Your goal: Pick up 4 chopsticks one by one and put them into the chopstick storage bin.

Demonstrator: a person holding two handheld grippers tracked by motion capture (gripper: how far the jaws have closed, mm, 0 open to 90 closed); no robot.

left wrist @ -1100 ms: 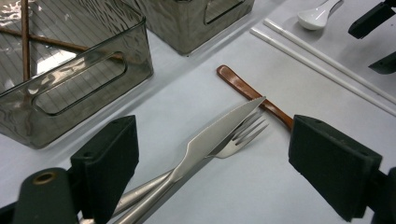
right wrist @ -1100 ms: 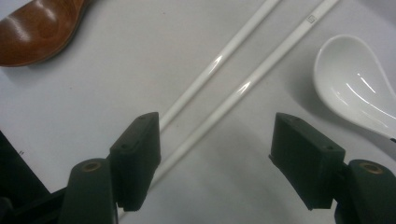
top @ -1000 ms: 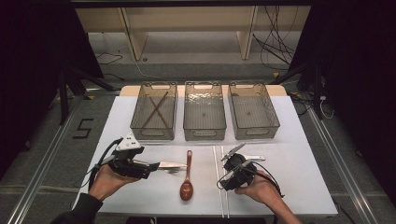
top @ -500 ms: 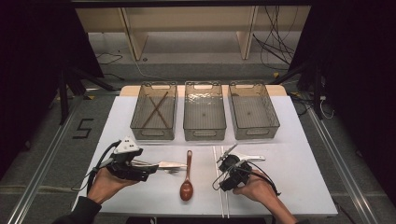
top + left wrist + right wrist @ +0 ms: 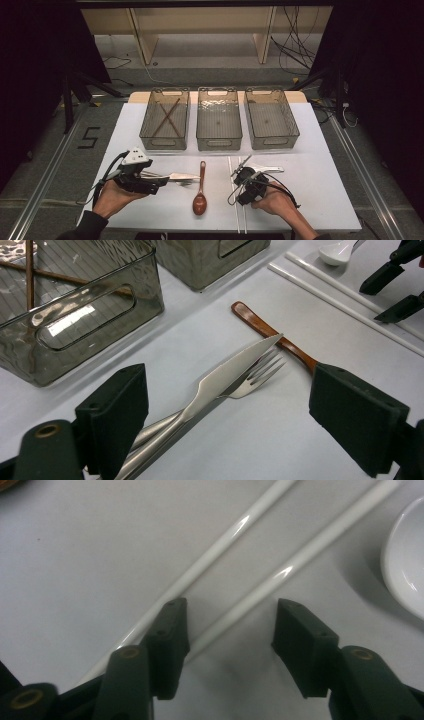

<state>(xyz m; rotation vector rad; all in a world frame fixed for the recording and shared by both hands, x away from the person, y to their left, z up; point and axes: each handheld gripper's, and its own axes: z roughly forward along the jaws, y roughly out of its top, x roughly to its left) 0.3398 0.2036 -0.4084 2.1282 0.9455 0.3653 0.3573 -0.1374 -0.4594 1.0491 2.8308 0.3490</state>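
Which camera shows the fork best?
The left gripper view: the fork lies close up under the knife, tines clear. In the high view it is a small sliver beside that knife.

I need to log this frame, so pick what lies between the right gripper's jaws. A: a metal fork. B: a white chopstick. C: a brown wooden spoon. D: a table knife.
B: in the right gripper view, the right gripper has a white chopstick running between its jaws, which have just been closing but do not yet press it.
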